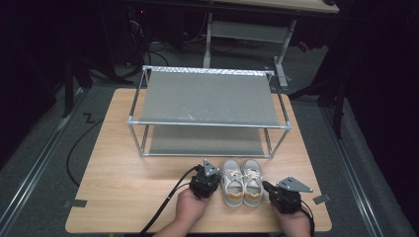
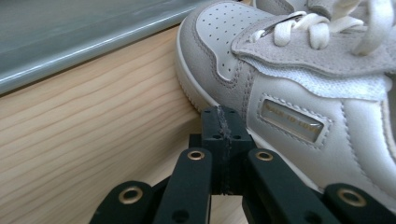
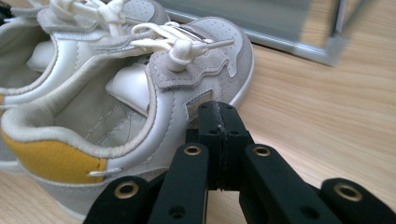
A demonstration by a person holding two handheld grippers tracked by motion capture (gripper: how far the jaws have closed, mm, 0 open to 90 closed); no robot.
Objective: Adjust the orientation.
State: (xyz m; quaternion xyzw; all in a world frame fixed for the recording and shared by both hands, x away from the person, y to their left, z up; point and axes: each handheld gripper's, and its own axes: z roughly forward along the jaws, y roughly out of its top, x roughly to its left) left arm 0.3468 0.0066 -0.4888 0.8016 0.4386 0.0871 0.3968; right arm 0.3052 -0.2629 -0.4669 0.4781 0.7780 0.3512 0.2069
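Both claws sitting closed, empty: left claw (image 1: 206, 174) and right claw (image 1: 267, 186) flanking the sneakers (image 1: 241, 181) on the bench (image 1: 118, 168). Side badge (image 2: 293, 121) lettering unreadable.

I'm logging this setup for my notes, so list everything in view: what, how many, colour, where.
shoes: two, white and grey with yellow heels, side by side at the table's near edge, toes toward the rack
rack: one, metal frame with two grey shelves, behind the shoes
table: one, light wood
left gripper: one, black, jaws shut, left of the shoes
right gripper: one, black, jaws shut, right of the shoes
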